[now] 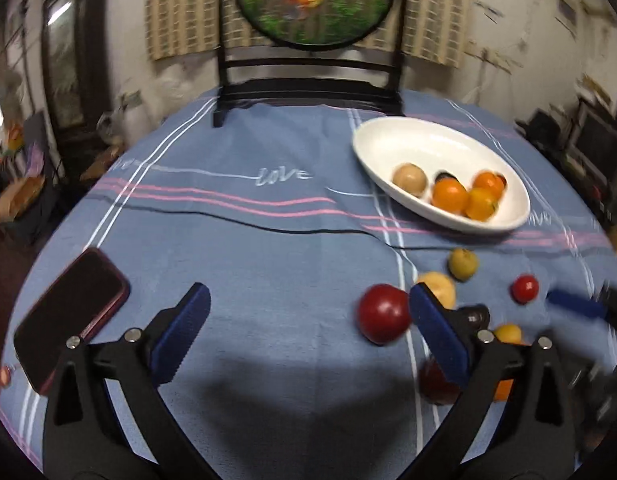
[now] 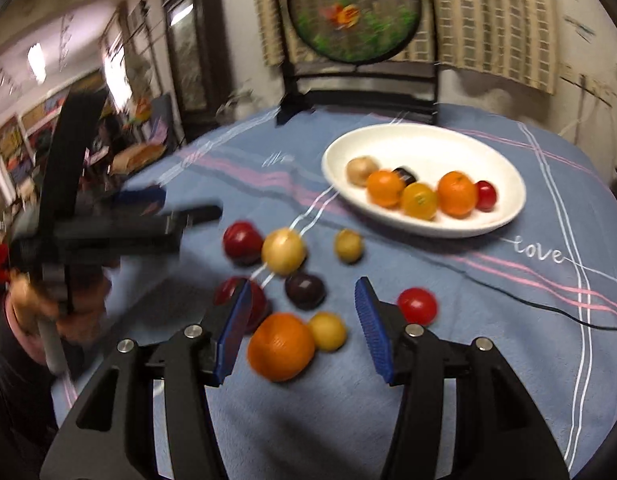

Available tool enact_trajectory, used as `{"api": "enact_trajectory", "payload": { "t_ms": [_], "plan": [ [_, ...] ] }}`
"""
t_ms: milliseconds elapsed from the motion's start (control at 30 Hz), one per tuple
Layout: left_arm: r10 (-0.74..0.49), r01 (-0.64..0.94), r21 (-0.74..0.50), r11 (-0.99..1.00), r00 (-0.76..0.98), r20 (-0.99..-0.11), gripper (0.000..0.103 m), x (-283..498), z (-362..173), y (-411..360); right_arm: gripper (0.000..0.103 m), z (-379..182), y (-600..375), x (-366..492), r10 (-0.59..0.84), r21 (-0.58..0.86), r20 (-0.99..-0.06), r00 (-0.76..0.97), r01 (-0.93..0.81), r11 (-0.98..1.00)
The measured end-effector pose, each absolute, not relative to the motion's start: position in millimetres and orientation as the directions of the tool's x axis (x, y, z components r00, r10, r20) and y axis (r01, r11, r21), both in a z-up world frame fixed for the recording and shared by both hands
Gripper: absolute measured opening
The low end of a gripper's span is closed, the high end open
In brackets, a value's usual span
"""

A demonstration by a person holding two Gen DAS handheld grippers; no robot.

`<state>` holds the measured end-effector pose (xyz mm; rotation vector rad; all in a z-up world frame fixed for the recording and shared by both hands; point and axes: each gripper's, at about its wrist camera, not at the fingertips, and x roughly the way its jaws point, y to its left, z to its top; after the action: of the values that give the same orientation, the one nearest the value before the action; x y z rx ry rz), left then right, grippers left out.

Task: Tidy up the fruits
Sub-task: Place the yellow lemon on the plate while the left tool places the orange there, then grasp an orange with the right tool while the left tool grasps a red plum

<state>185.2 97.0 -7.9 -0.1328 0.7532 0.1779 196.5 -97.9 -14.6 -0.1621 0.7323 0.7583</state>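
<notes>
A white oval bowl [image 1: 396, 144] [image 2: 488, 148] holds several oranges [image 2: 456, 194], a tan fruit [image 1: 409, 179] and a small red one [image 2: 485, 195]. Loose fruit lies on the blue cloth. My left gripper [image 1: 308, 310] is open and empty, with a red apple [image 1: 382, 314] just left of its right finger. My right gripper [image 2: 304, 300] is open and empty; a big orange [image 2: 280, 346] and a small yellow fruit [image 2: 327, 331] lie between its fingers. A dark plum [image 2: 304, 290], a yellow fruit [image 2: 283, 251] and a red tomato [image 2: 417, 306] lie near.
A dark phone [image 1: 68, 316] lies on the cloth at the left. A black cable [image 1: 244, 222] runs across the table. A dark wooden stand [image 1: 308, 92] with a round picture stands at the far edge. The left gripper also shows, blurred, in the right wrist view [image 2: 108, 232].
</notes>
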Motion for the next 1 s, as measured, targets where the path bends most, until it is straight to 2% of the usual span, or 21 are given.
{"api": "enact_trajectory", "payload": {
  "t_ms": [133,267,467,600,1000],
  "plan": [
    [0.031,-0.23,-0.189,0.955,0.709,-0.705,0.101,183.9,-9.6,115.0,0.054,-20.9,-86.6,187.7,0.545,0.06,-0.684,0.485,-0.707,0.705],
    [-0.006,-0.24,-0.246,0.939,0.704,-0.71,0.101,185.1,-11.7,119.8,0.054,-23.6,-84.6,182.5,0.521,0.025,-0.694,0.497,-0.707,0.707],
    [0.017,-0.245,-0.222,0.944,0.707,-0.707,0.101,183.7,-12.2,115.8,0.054,-27.4,-87.3,177.6,0.506,0.037,-0.712,0.486,-0.694,0.719],
    [0.019,-0.238,-0.21,0.948,0.705,-0.709,0.101,183.6,-12.7,112.8,0.054,-33.5,-93.8,181.6,0.529,0.133,-0.743,0.41,-0.685,0.717],
    [0.058,-0.227,-0.158,0.961,0.723,-0.688,0.101,180.5,-8.3,106.5,0.042,-43.8,-91.7,192.8,0.547,0.248,-0.768,0.332,-0.634,0.732]
  ]
}}
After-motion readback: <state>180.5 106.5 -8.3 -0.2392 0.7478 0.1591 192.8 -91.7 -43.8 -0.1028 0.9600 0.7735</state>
